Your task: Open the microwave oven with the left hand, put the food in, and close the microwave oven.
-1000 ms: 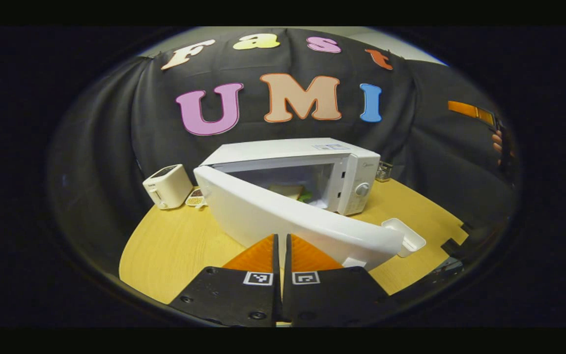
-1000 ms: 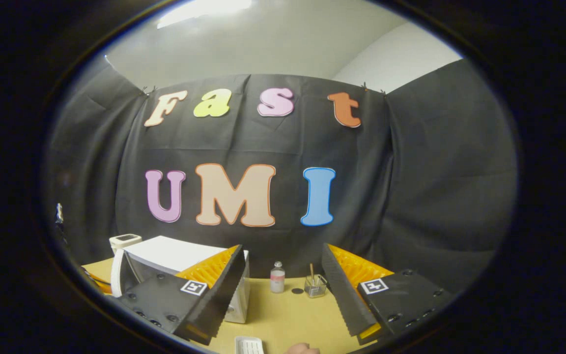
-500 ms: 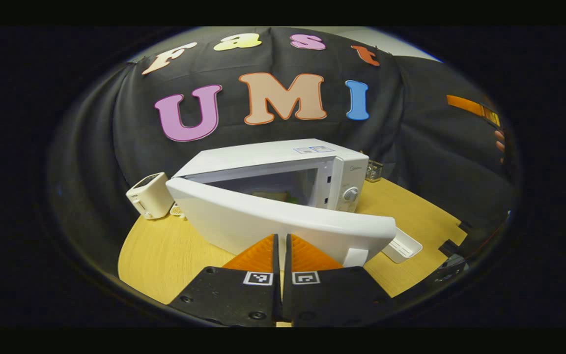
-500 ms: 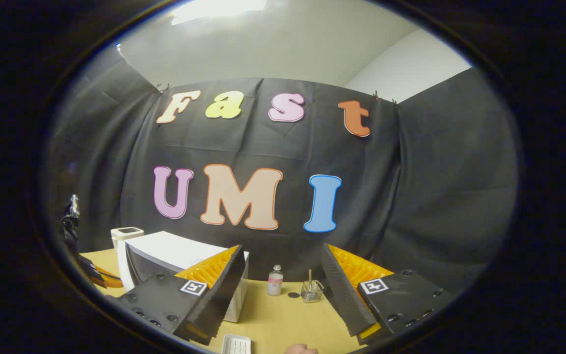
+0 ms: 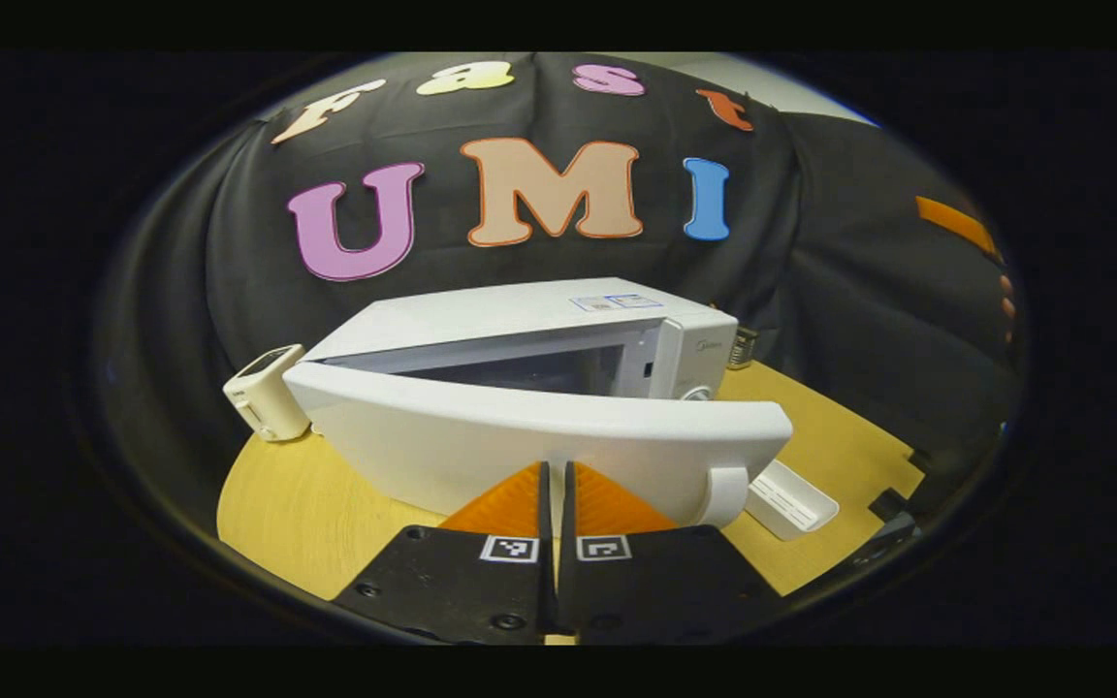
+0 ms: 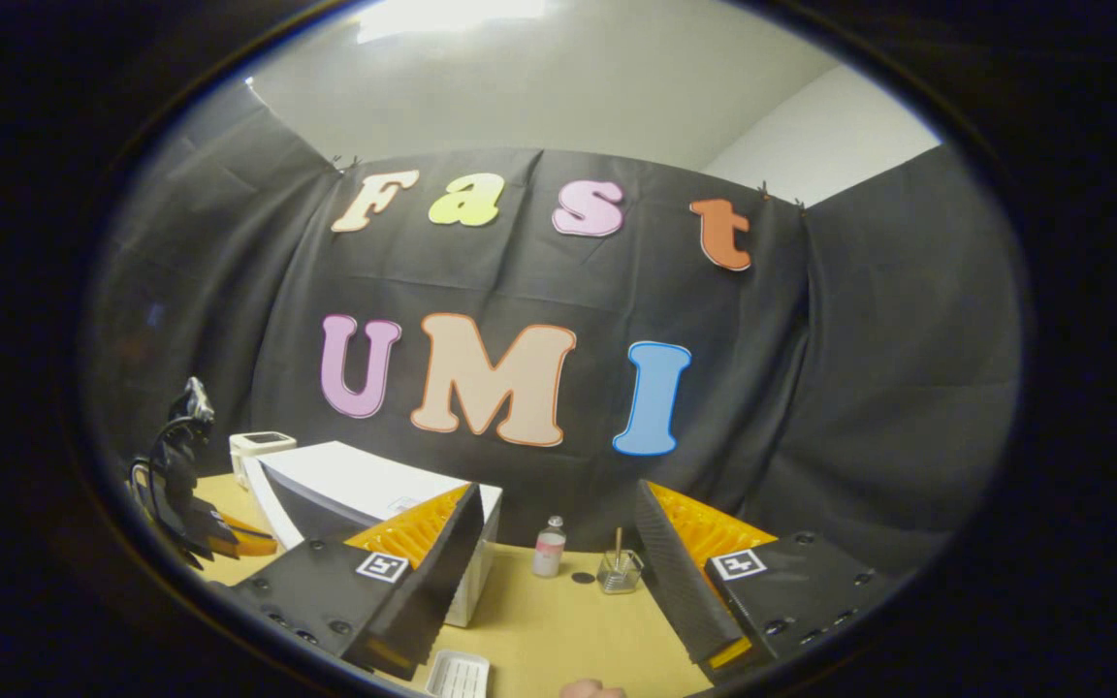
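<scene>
The white microwave (image 5: 520,310) stands on the round wooden table (image 5: 287,504). Its door (image 5: 481,441) is swung most of the way in, leaving a narrow dark gap along the top and right. The door hides the inside. My left gripper (image 5: 556,475) is shut with nothing between its fingers, and its tips rest against the door's outer face, left of the handle (image 5: 725,492). In the right gripper view the microwave (image 6: 365,480) sits low on the left. My right gripper (image 6: 557,494) is open and empty, raised above the table (image 6: 558,630).
A white toaster (image 5: 266,393) stands left of the microwave. A small white tray (image 5: 791,499) lies on the table to its right. Behind are a small bottle (image 6: 549,548) and a glass jar (image 6: 620,570). The left gripper (image 6: 180,485) appears at the far left.
The microwave door has swung inward under my shut left gripper, narrowing the gap until the food inside is hidden. The right gripper stays open and has drifted a little.
</scene>
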